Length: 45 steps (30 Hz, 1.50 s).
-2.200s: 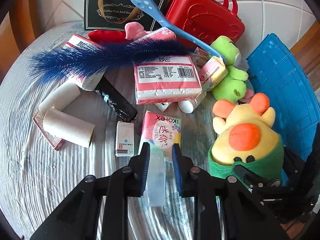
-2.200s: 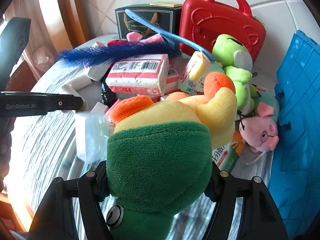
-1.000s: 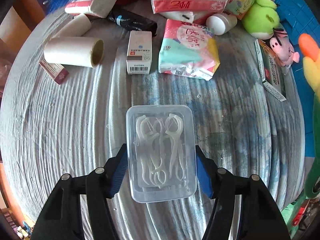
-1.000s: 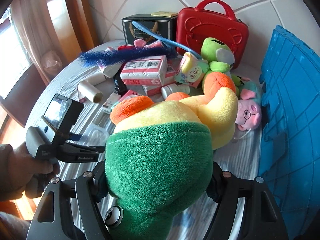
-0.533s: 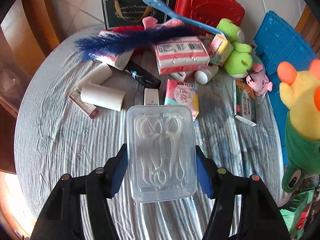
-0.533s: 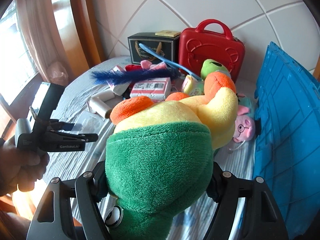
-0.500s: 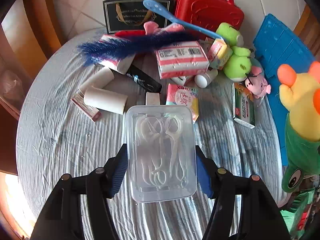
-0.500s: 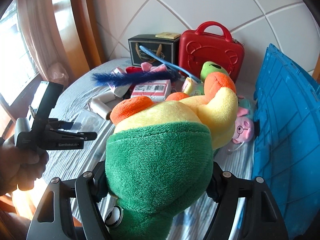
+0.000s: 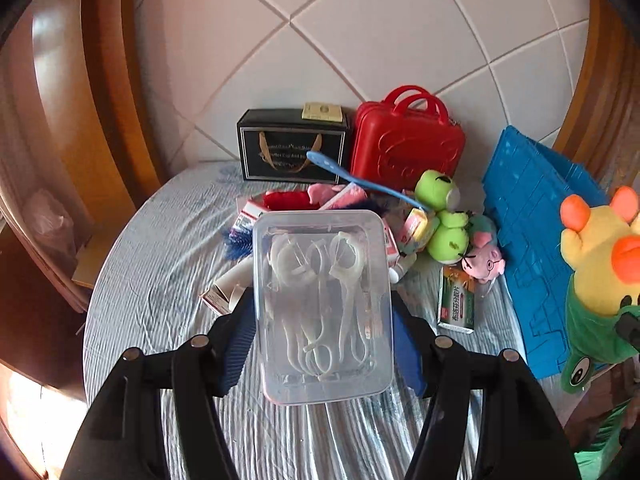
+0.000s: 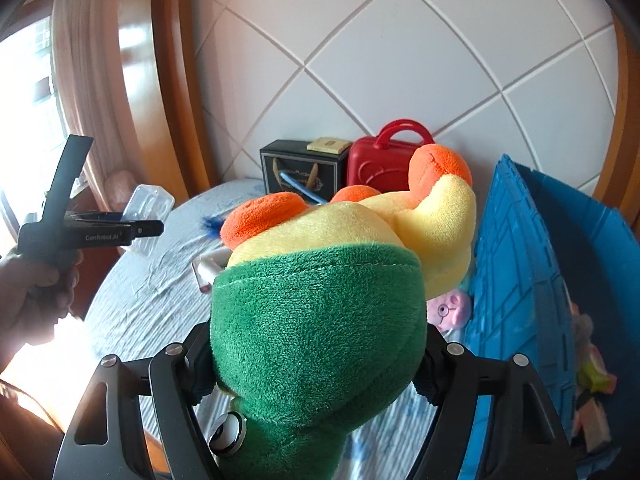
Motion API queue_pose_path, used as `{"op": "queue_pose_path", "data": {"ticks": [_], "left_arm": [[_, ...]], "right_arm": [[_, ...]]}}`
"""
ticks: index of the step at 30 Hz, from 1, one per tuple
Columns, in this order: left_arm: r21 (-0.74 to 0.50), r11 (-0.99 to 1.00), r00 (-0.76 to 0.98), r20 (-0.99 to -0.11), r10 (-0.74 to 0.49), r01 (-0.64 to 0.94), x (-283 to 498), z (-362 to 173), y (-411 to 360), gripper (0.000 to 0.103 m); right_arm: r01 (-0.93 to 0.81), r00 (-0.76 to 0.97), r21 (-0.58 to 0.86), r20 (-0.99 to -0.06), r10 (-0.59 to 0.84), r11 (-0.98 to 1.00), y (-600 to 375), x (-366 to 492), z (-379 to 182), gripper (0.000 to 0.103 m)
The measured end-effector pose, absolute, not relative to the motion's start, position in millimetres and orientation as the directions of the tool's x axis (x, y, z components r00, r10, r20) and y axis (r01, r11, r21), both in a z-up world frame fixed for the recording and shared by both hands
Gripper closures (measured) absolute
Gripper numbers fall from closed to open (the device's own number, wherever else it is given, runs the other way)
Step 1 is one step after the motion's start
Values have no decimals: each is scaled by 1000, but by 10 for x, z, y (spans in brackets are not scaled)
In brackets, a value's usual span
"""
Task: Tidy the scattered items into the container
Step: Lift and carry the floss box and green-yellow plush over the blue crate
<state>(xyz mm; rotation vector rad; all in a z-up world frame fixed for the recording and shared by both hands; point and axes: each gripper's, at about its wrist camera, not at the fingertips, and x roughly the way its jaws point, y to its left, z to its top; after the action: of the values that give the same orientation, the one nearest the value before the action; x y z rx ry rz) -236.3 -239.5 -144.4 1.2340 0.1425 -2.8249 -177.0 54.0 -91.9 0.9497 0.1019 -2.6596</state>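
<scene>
My left gripper is shut on a clear plastic box of white floss picks and holds it high above the table; the gripper and box also show in the right wrist view. My right gripper is shut on a yellow and green plush toy with orange parts, held in the air beside the blue crate. The plush also shows at the right of the left wrist view. The blue crate stands at the table's right side with a few items inside.
On the round cloth-covered table lie a green frog plush, a pink pig plush, a green toothpaste box, a blue feather duster, tissue packs and small boxes. A red case and black gift box stand at the back.
Both grippers have risen well above the table with their loads. The views now tilt up toward the tiled wall, and the inside of the blue crate shows in the right wrist view.
</scene>
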Motion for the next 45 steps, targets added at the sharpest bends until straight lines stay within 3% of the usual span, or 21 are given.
{"op": "queue_pose_path", "data": {"ticks": [17, 31, 45], "left_arm": [[-12, -1000, -827, -562, 7, 0, -2119, -244, -1580, 42], [21, -998, -862, -504, 45, -64, -2131, 66, -639, 42], [46, -983, -848, -515, 127, -175, -2308, 118, 573, 42]], "right_arm": [[371, -820, 45, -453, -350, -928, 930, -1386, -39, 26], [352, -855, 46, -391, -341, -935, 1684, -1192, 131, 25], [268, -881, 87, -381, -281, -959, 2808, -1057, -65, 25]]}}
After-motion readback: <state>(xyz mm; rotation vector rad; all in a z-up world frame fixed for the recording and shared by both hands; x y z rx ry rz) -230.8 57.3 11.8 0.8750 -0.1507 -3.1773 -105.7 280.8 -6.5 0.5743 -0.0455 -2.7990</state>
